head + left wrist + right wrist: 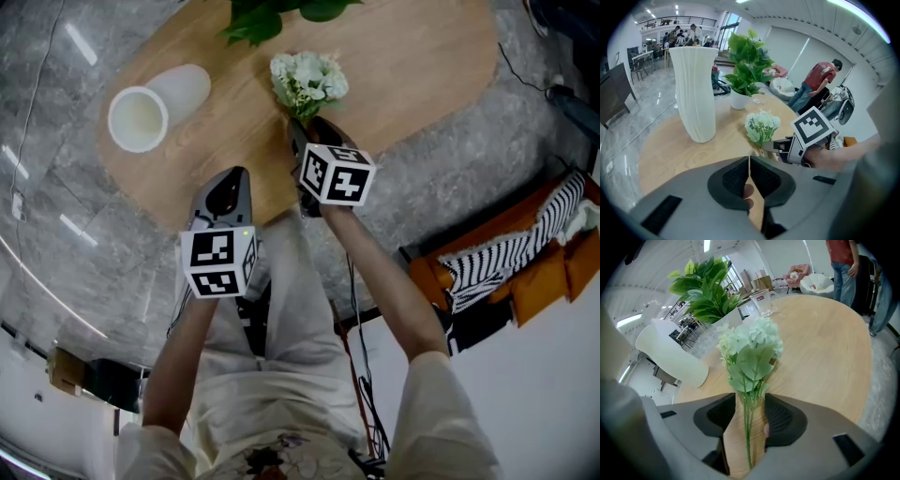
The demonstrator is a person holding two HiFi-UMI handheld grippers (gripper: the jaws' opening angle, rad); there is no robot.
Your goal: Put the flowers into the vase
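Observation:
A small bunch of white flowers (307,80) with green leaves lies at the middle of the oval wooden table (422,56). Its thin stems (749,423) run back between the jaws of my right gripper (750,401), which stand open on either side without pressing them. The tall white ribbed vase (155,108) stands upright to the left of the flowers (761,125), apart from them. My left gripper (749,161) hovers over the table's near edge, shut with nothing in it, below the vase (693,89).
A potted green plant (272,14) stands at the table's far edge behind the flowers, with a glass mug (764,301) beside it. An orange seat with striped cloth (525,253) is on the floor at right. People (815,84) stand beyond the table.

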